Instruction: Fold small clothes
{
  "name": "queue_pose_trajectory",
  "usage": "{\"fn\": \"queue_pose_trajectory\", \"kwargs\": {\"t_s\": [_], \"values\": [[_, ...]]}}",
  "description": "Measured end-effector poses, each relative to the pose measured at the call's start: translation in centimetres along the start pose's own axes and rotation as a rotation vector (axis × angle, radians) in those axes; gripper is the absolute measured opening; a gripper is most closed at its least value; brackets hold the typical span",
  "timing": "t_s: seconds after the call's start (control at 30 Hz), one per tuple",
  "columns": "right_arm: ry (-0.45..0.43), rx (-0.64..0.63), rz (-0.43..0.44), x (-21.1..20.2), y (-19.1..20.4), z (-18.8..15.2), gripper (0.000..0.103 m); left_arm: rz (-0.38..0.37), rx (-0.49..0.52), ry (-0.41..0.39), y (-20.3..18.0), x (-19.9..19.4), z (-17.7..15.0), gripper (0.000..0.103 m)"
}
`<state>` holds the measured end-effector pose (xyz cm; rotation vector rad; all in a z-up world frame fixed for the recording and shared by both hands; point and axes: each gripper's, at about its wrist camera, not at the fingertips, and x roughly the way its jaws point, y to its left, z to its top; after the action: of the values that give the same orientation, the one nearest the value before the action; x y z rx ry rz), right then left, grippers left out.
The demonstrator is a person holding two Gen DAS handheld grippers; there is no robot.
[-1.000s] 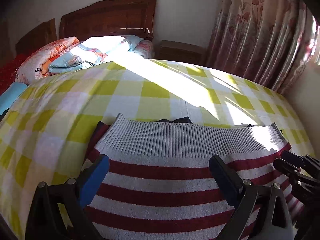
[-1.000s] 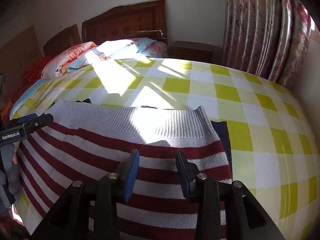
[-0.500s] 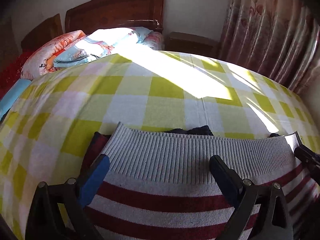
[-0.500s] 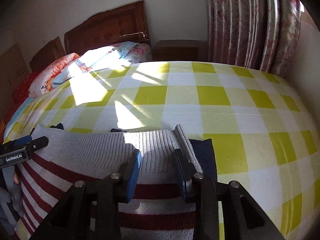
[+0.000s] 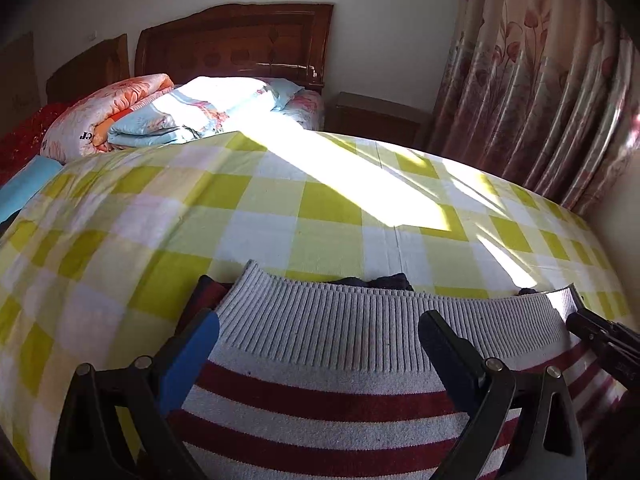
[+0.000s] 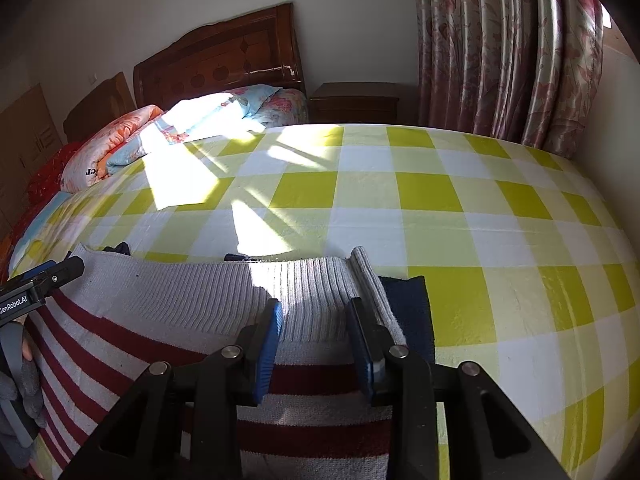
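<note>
A red-and-white striped sweater (image 5: 340,408) with a grey ribbed hem (image 5: 360,320) lies flat on the yellow checked bed cover (image 5: 280,220). My left gripper (image 5: 318,320) is wide open just above the left part of the hem, one finger off its left corner. My right gripper (image 6: 315,307) stands narrowly open at the right end of the hem (image 6: 312,292). A strip of ribbing lies between its blue pads (image 6: 268,340), and I see no pinch. The hem's right edge is rucked up beside the right finger. Dark blue cloth (image 6: 408,308) shows under the sweater.
Folded quilts and pillows (image 5: 168,116) lie at the wooden headboard (image 5: 236,48). A nightstand (image 5: 376,116) and pink curtains (image 5: 540,100) stand at the far right. A gloved hand (image 6: 16,384) holds the left gripper's body (image 6: 40,284) at the picture's left edge.
Both grippers have moved forward from the stripes to the ribbed hem. The right gripper's jaws have narrowed a little, and the hem's right edge has rucked up.
</note>
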<state>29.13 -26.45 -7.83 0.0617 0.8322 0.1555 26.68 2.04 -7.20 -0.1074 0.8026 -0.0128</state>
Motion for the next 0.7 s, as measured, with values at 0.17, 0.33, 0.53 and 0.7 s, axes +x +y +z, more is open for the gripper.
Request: {"fn": "queue_pose_trajectory", "kwargs": {"t_s": [0.17,0.33,0.53,0.7], "values": [[-0.003,0.005,0.007,-0.1,0.0,-0.1,0.034,0.0,0.003,-0.004,-0.1,-0.1,-0.1,0.103],[-0.006,0.013,0.019,-0.1,-0.1,-0.1,0.034,0.0,-0.001,0.006,-0.1,0.0,-0.2,0.103],[-0.016,-0.099,-0.058,-1.8,3.9,-1.5,0.037,0.02,0.139,-0.056,-2.7,-3.2,-2.7,0.103],[-0.018,-0.289,-0.095,-1.3,9.4,-3.3,0.037,0.019,0.19,0.088,-4.1,-1.4,-4.1,0.103]]}}
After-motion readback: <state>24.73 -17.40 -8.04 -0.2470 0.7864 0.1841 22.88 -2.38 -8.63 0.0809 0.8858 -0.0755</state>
